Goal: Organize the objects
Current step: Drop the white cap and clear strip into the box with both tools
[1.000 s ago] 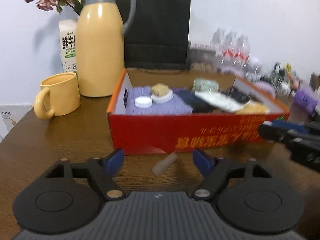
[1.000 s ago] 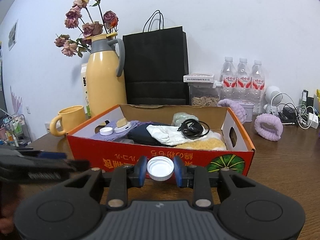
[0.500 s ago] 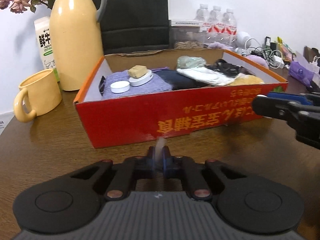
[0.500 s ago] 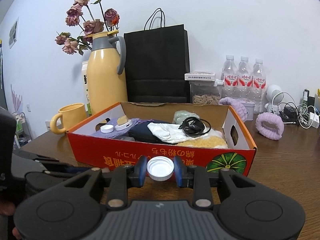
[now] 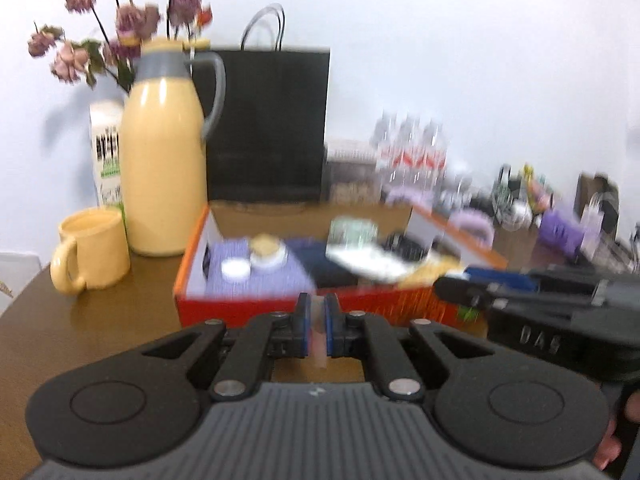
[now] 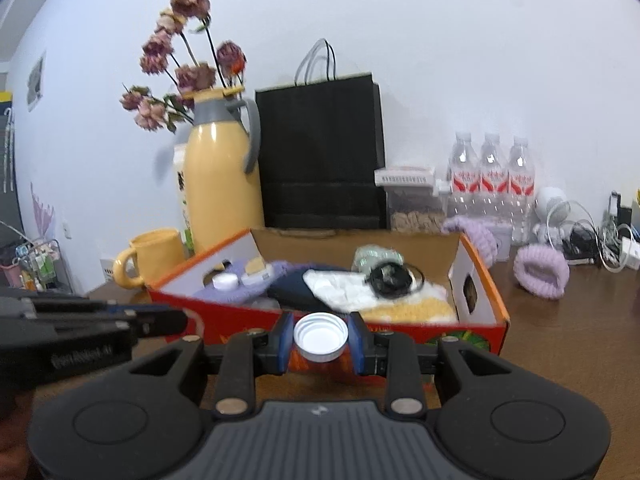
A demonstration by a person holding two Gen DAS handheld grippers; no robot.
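Observation:
My left gripper [image 5: 317,312] is shut on a small pale beige stick [image 5: 318,338], held clear of the table just in front of the red cardboard box [image 5: 240,306]. In the right wrist view, my right gripper [image 6: 320,332] is shut on a white bottle cap [image 6: 320,338] with its hollow side facing me, near the front wall of the box [image 6: 486,280]. The box holds purple cloth, two small white lids, dark and white cloth and a black coil. Each gripper shows at the edge of the other's view: the right gripper [image 5: 472,292] and the left gripper [image 6: 160,320].
Left of the box stand a yellow thermos [image 5: 164,176], a yellow mug [image 5: 90,254] and a milk carton [image 5: 106,152]. A black paper bag [image 6: 320,152] is behind it. To the right are water bottles [image 6: 492,180], purple headbands [image 6: 540,272] and cables [image 6: 600,236].
The left gripper closed on the beige stick that lay on the table before the box, then lifted it. The right gripper kept still with the cap.

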